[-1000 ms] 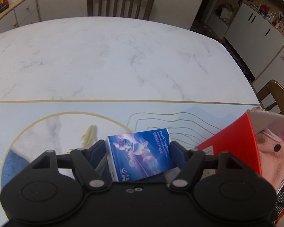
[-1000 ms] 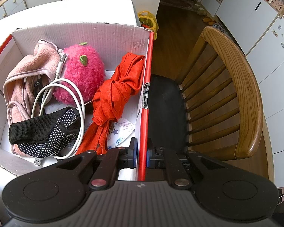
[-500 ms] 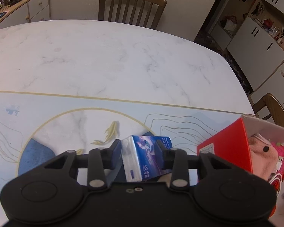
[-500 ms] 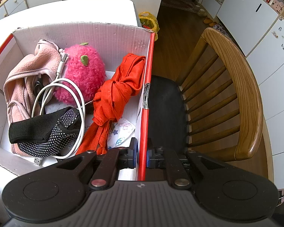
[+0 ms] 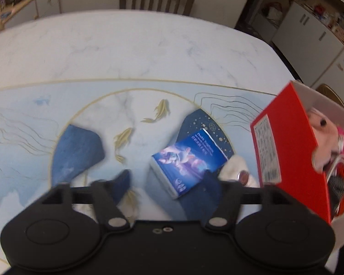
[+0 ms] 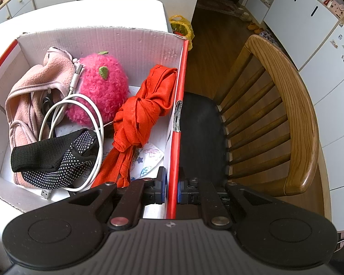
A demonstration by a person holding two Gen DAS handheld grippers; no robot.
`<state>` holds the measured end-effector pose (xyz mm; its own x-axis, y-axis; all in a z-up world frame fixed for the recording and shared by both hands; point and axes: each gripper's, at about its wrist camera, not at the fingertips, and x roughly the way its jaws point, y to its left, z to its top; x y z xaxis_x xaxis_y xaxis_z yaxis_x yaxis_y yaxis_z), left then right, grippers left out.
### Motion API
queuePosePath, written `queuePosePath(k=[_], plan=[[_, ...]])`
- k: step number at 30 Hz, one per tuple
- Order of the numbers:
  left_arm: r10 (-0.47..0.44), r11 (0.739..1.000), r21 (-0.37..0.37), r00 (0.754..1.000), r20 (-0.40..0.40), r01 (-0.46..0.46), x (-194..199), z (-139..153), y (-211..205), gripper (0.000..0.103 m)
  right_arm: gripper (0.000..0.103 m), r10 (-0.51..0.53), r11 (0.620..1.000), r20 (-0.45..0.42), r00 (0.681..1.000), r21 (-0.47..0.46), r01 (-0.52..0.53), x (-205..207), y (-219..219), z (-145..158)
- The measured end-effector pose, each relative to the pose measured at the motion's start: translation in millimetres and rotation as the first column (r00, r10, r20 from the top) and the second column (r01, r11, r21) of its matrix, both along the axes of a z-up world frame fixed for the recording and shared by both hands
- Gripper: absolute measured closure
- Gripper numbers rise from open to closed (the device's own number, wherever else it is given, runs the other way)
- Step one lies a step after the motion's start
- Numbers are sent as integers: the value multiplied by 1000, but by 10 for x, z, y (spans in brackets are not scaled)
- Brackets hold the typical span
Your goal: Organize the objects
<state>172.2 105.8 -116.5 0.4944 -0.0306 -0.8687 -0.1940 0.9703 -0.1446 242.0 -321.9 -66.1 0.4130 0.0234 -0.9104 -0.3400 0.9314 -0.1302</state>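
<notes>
The right gripper (image 6: 171, 189) is clamped on the near part of the red right wall of an open cardboard box (image 6: 117, 39), one blue pad inside the wall and one outside. Inside the box, a pink fleece cloth (image 6: 32, 87) lies at the left, a fuzzy pink plush (image 6: 101, 87) at the far middle, a knotted orange cloth (image 6: 144, 112) along the right wall, and a black dotted glove (image 6: 55, 158) at the near left with a white cable (image 6: 80, 105) looped over it. To the right of the box stands a wooden chair (image 6: 295, 105) with a dark seat, and a white table (image 6: 87, 11) lies beyond the box.
</notes>
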Motion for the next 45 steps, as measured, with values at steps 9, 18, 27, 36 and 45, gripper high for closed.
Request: queuePosePath(k=[9,18,27,36,45], plan=[[-297,948,126,955,14,293,40,102,-210,2,94,15,1000,-3,1000,-9,-15,0,18,-3],[-421,887,179,905,-65,425,328,-180,-316,2,94,22,1000,-8,1000,-14,-22,6,32,2],[-397,907,120,914,-81,405,424,-288,-213,29,94,17,1000,-10,1000,-18,-17,-6,42,2],[-330,934,117,941,-76,337,274,-254,-229,43,94,27,1000,-12,1000,-8,-27,-5,42,-18],[-210,968,132,976,-57,216,130,-1,-251,52,94,33,999,-9,999,4,-33,-3,3,-27]])
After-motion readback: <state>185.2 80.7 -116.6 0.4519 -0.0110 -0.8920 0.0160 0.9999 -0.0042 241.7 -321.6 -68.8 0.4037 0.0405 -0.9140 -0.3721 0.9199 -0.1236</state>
